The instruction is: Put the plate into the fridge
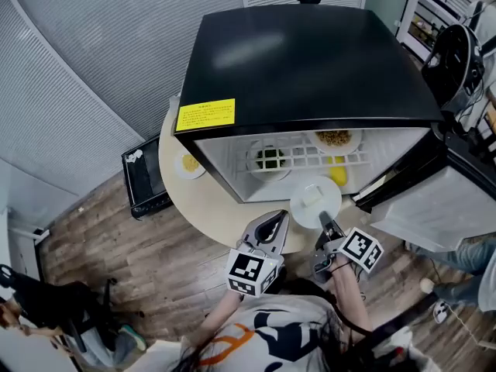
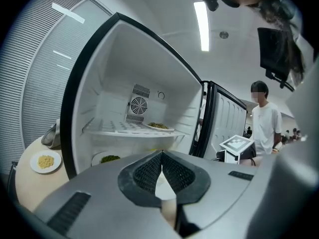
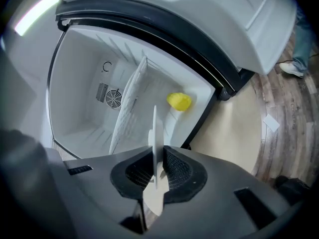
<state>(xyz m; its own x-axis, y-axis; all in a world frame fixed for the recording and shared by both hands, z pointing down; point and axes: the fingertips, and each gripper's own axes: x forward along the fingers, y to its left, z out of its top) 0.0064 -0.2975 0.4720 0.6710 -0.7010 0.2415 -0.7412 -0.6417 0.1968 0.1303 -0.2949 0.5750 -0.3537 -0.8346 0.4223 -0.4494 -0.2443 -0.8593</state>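
Office rm: strip light (image 2: 202, 26), monitor (image 2: 274, 49)

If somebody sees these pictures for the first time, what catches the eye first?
A black fridge stands open on a round table, at the middle of the head view. Just before its opening, the right gripper holds a white plate by the rim. A bright yellow label sits on the fridge's top, at the left.

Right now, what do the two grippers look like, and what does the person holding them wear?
The left gripper and the right gripper look alike: silver-grey bodies tapering to two jaws lined with black textured pads. Each carries a white cube with black square markers. The person wears a white shirt with a dark and orange print.
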